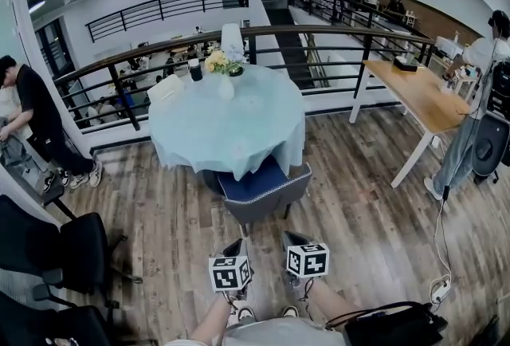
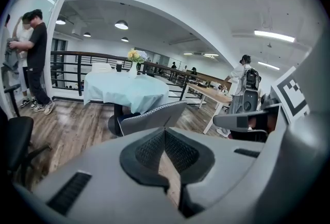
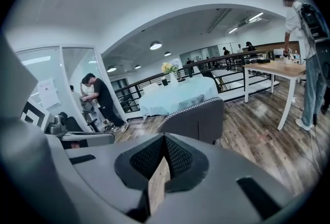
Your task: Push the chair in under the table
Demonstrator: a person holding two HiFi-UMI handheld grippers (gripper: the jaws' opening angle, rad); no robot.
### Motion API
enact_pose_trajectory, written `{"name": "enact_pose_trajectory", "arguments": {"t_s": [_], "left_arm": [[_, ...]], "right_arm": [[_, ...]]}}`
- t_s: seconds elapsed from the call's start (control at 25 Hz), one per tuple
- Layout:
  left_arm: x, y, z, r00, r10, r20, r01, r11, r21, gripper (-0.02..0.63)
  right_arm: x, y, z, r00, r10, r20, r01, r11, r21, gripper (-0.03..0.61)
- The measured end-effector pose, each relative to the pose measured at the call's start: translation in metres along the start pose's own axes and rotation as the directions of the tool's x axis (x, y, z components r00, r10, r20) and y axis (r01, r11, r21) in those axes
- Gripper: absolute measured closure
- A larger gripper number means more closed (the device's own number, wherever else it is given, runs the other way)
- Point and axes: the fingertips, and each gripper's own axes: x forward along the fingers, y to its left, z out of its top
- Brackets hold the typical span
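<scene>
A grey chair (image 1: 263, 193) with a blue seat stands at the near side of the round table (image 1: 227, 121), which wears a light blue cloth; the seat's front is tucked beneath the cloth's hem. The chair's back faces me. My left gripper (image 1: 237, 247) and right gripper (image 1: 291, 238) hang side by side a short way behind that back, apart from it, both shut and empty. In the left gripper view the jaws (image 2: 165, 132) point at the chair (image 2: 152, 117) and table (image 2: 124, 91). The right gripper (image 3: 165, 138) also aims at the chair (image 3: 198, 120) and table (image 3: 178, 95).
A flower vase (image 1: 223, 69) and small items stand on the table. A wooden desk (image 1: 422, 97) and a standing person (image 1: 478, 121) are at the right, black office chairs (image 1: 56, 249) and another person (image 1: 36, 121) at the left. A railing (image 1: 319, 33) runs behind. A cable with a power strip (image 1: 438, 288) lies on the floor.
</scene>
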Motion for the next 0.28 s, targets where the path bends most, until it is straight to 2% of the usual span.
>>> {"name": "enact_pose_trajectory", "arguments": {"t_s": [0.28], "left_arm": [[0.005,-0.0034,0.0008,1.0,0.006,-0.003,-0.006,1.0,-0.017,0.609]], "right_arm": [[0.0006,-0.0027,0.0092,1.0,-0.005,0.017,0.005,0.999,-0.035,0.562]]}}
